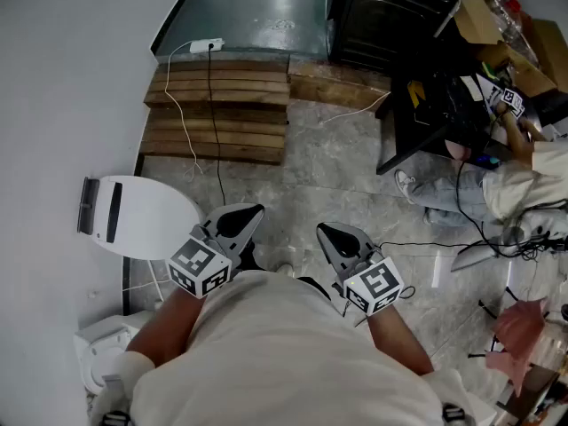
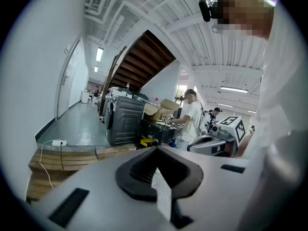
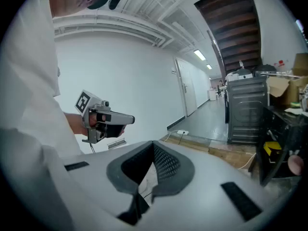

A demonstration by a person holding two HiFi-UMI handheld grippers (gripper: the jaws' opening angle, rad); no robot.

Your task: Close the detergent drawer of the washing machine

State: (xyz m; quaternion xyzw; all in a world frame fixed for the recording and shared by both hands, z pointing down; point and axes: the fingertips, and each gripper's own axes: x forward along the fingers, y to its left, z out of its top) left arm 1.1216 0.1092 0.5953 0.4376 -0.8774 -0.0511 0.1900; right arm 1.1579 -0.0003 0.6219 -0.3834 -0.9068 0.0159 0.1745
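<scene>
Left gripper (image 1: 253,213) and right gripper (image 1: 327,232) both closed, empty, held at the body right of the washing machine (image 1: 146,216), evidently pre-approach; its detergent drawer (image 1: 89,206) apparently stands out, untouched

Side by side, left tongs (image 1: 253,213) closed, right tongs (image 1: 326,232) closed

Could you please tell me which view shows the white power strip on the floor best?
The head view: it shows the power strip from above, whole, its white cable trailing over the wooden pallet. The left gripper view shows it small, side-on; the right gripper view, smaller still.
</scene>
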